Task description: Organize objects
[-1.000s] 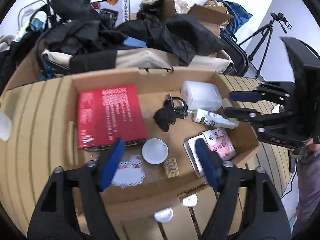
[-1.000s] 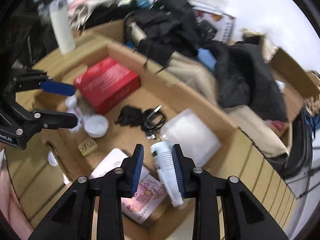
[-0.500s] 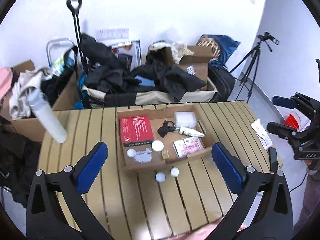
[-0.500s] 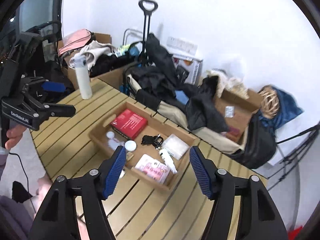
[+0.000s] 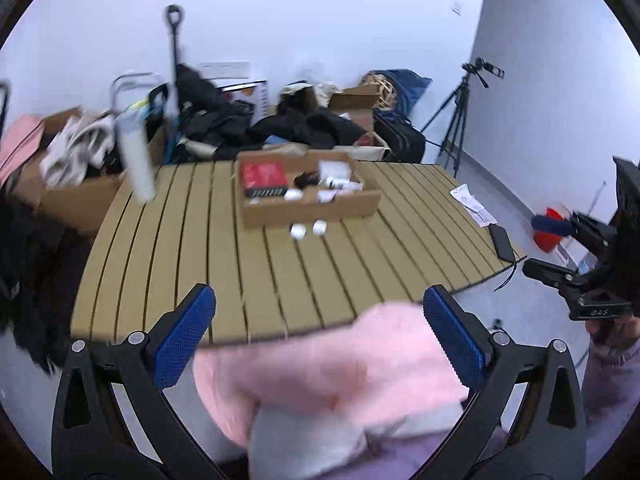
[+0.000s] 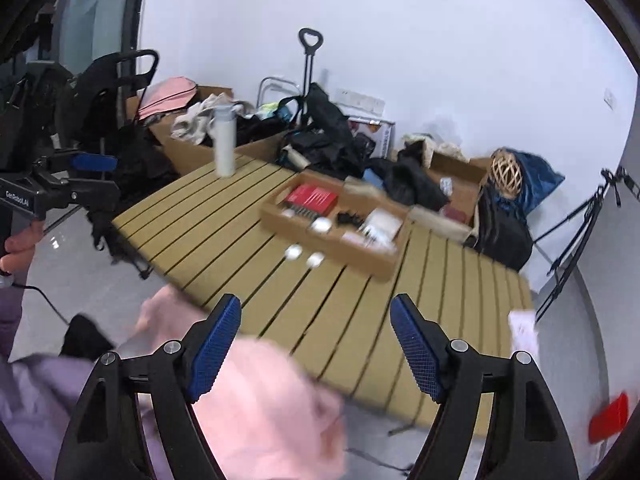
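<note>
Both grippers, left gripper [image 5: 316, 334] and right gripper [image 6: 316, 348], are hanging spread and empty, well off the cardboard box [image 5: 310, 204]. Most items are sitting inside; two white caps [image 5: 307, 229] are lying outside, likely remaining.

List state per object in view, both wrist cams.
left gripper: open, empty, off the table
right gripper: open, empty, off the table
cardboard tray: on table, open-topped, filled
red box: lying flat in tray
two white caps: on table, outside tray
white bottle: upright on table
phone: flat at table edge
</note>
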`<state>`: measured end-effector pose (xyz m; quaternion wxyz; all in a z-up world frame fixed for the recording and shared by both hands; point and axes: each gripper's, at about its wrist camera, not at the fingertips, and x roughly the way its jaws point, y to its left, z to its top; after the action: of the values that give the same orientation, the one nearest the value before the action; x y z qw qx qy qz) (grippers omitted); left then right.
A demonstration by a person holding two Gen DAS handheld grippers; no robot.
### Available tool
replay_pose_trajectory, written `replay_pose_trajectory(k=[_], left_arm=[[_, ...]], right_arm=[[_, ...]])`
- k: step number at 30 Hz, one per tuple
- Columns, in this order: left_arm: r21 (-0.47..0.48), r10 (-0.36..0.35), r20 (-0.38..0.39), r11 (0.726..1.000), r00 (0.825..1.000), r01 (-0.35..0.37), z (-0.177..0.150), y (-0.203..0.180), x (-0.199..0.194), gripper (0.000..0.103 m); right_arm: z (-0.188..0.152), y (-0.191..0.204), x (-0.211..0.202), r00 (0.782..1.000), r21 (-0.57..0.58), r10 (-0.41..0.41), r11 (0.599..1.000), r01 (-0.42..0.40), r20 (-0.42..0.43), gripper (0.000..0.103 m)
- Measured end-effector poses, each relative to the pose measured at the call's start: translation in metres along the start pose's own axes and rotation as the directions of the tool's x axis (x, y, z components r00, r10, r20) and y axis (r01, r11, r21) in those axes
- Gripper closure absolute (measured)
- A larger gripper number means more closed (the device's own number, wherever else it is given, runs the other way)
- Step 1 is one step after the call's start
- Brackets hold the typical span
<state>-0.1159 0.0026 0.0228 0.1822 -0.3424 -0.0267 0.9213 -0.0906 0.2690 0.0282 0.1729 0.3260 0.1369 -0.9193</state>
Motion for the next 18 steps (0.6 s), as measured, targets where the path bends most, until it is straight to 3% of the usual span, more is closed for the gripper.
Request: replay_pose_trajectory(k=[2,4,7,10,15,18], left_arm=[[-0.029,0.000,0.011,1.000,1.000,0.001,-0.040,0.006,-0.005,0.000],[-0.004,0.000,0.012,1.000,1.000,0.000,-0.060,0.005,-0.005,0.000],[0.084,0.054,0.030,0.995,0.998,-0.057,-0.064,-0.005,-0.007,0.000],[0.083,0.052,0.078,0.995,0.996,-0.059,-0.061,-0.007,-0.010,0.000],[0.088,0.066,0.018,0.994,0.998,-0.067,-0.070,-0.004,0.013,0.000],[0.098,0.077,0.043,0.992,0.996,-0.081,-0.063,0.002,0.035,0.000]], right_arm=[[-0.025,0.017,-0.005,1.000,0.039,0.031,0.999,-0.031,0.001,0.023],[-0.050,0.031,-0.001,0.998,0.084,0.067,0.994,-0.066,-0.007,0.023],[-0.070,0.038,0.013,0.993,0.164,0.104,0.982,-0.093,-0.056,0.023],[-0.071,0.034,0.017,0.997,0.158,0.018,0.987,-0.005,-0.082,0.023],[-0.070,0.010,0.012,0.999,0.228,-0.040,0.973,0.044,-0.024,0.022],[-0.072,-0.009,0.014,0.998,0.301,0.019,0.953,-0.035,0.055,0.022]])
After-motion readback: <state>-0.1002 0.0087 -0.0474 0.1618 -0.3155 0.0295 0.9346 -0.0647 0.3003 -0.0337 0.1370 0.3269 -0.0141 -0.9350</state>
